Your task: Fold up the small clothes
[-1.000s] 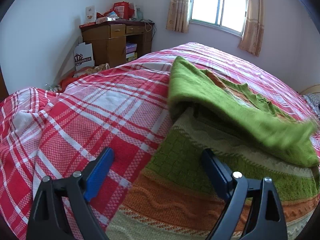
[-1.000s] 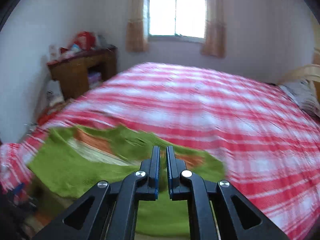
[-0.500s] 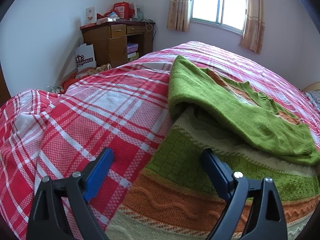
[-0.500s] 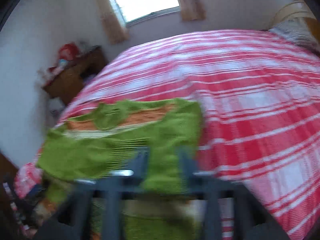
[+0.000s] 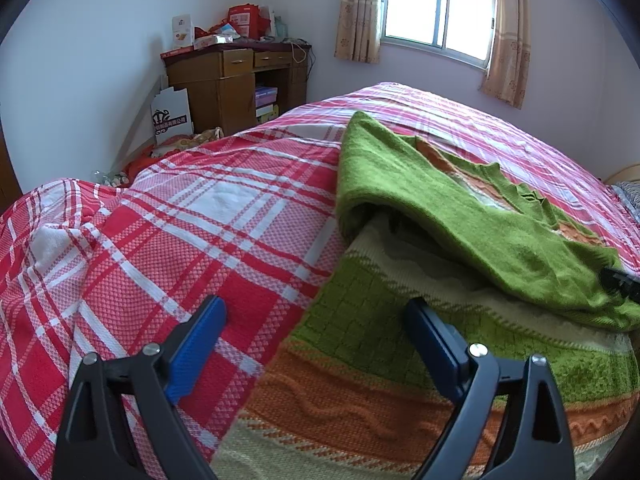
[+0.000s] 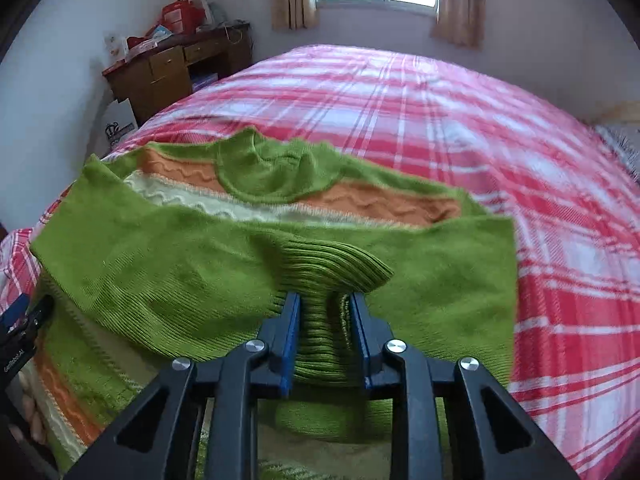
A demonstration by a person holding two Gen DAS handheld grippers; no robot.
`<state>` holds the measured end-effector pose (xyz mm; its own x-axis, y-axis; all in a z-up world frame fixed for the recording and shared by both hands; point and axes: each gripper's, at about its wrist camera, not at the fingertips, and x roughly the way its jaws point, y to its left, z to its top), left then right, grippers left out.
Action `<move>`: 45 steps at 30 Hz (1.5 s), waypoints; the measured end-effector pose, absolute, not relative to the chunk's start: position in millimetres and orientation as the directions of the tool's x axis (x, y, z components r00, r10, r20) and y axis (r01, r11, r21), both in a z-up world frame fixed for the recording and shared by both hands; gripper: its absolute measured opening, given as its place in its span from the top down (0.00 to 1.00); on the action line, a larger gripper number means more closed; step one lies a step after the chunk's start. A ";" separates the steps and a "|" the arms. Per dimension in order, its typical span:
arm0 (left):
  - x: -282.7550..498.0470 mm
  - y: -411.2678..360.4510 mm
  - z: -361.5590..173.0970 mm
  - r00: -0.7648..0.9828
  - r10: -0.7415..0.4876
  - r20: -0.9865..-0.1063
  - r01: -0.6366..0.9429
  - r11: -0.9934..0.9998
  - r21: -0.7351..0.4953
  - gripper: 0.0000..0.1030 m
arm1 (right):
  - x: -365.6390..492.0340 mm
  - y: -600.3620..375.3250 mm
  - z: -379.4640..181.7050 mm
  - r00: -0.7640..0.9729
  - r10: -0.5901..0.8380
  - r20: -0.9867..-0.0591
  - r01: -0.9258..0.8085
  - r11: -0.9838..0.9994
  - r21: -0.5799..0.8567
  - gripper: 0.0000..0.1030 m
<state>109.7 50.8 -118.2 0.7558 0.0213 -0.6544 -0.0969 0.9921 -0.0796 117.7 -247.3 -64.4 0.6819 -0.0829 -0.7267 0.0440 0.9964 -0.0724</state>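
A small green, orange and cream knitted sweater (image 5: 400,352) lies on the red plaid bed, with both green sleeves folded across its body (image 6: 208,264). My left gripper (image 5: 312,344) is open and empty, hovering over the sweater's left lower edge. My right gripper (image 6: 325,332) is partly open with the ribbed sleeve cuff (image 6: 336,272) lying between its fingers, over the folded sleeves. The right gripper's tip shows in the left wrist view (image 5: 620,282) at the right edge.
The red and white plaid bedspread (image 5: 180,232) covers the whole bed (image 6: 460,128). A wooden desk (image 5: 236,80) with clutter stands in the far left corner beside a white paper bag (image 5: 172,116). A window (image 5: 440,4) is behind. A pillow (image 6: 624,144) lies at right.
My right gripper carried the sleeve across the sweater, laid it down and opened its jaws part way. The left gripper has stayed still and open.
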 end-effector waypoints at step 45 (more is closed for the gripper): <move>163.5 65.3 -108.9 0.652 0.138 -0.746 -0.236 0.971 -0.027 0.00 | 103.5 -245.3 -76.6 0.642 -0.356 -0.679 0.121 0.922 -0.368 0.48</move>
<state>163.5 65.3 -108.9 0.6519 0.1376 -0.7457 -0.2363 0.9713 -0.0273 103.5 -245.3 -76.6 0.6419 -0.3556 -0.6794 0.1208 0.9218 -0.3683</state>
